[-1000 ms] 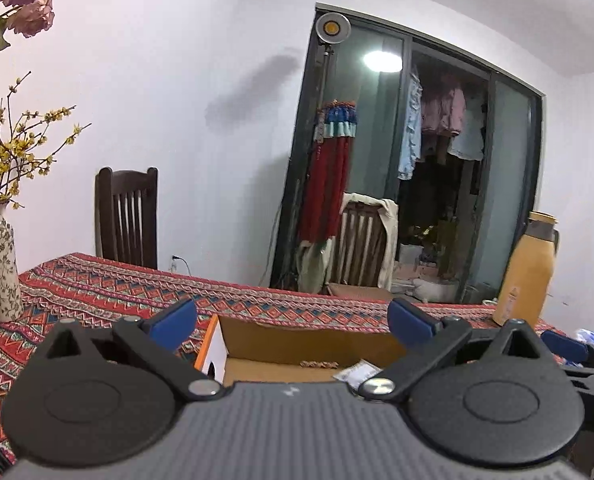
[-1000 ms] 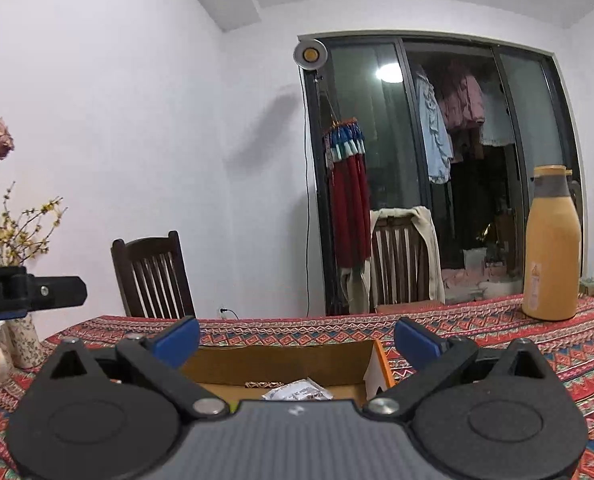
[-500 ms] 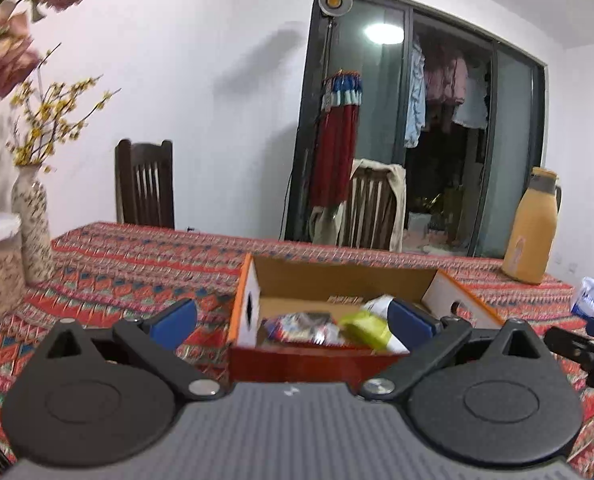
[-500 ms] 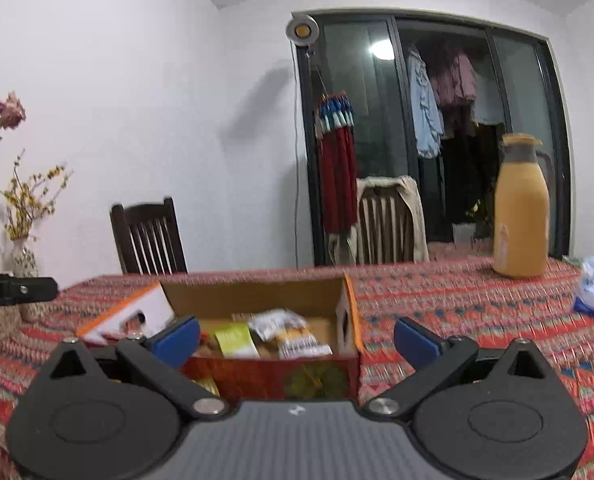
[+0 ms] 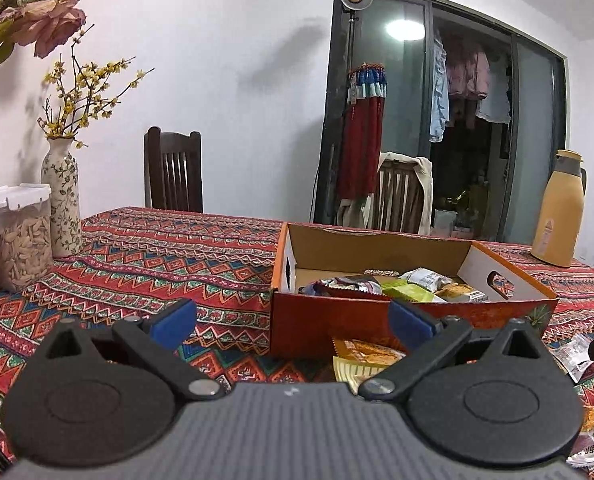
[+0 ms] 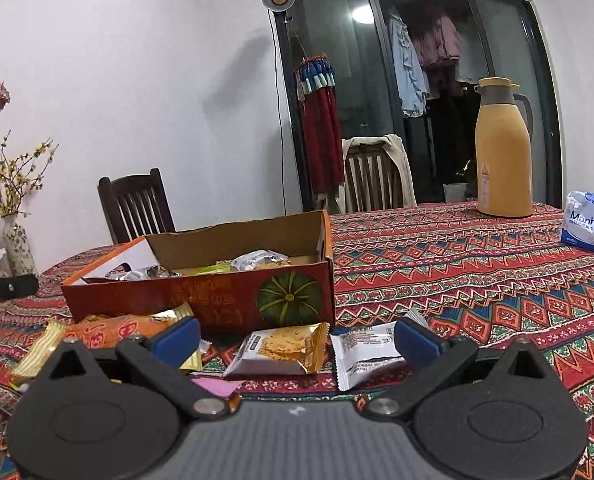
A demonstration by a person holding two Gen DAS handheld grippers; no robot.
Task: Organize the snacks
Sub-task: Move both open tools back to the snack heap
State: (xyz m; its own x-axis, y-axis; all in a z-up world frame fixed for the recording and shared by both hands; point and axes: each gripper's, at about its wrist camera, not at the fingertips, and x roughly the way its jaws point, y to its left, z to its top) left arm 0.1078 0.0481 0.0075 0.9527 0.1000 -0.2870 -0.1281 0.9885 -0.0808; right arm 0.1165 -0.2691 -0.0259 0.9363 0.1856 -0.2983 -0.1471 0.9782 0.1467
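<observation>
The box (image 6: 201, 292) lies on the tablecloth (image 6: 457, 280) just ahead of both grippers, long axis running left to right across the right wrist view, its pumpkin-printed long side facing that camera. Inside lie several wrapped snacks (image 5: 413, 286).

The right gripper (image 6: 297, 338) is spread wide with nothing between its blue pads. Straight ahead of it, between the pads, a cracker pack (image 6: 281, 348) lies flat, long axis left to right; a white pack (image 6: 363, 354) sits just right of it, and an orange pack (image 6: 117, 330) lies ahead to the left.

The left gripper (image 5: 293, 322) is likewise spread and empty, facing the box's short end, with a yellow pack (image 5: 363, 356) just ahead.

Half a second ago both cameras aimed higher; now they tilt down, and the loose packs before the box come into sight.
</observation>
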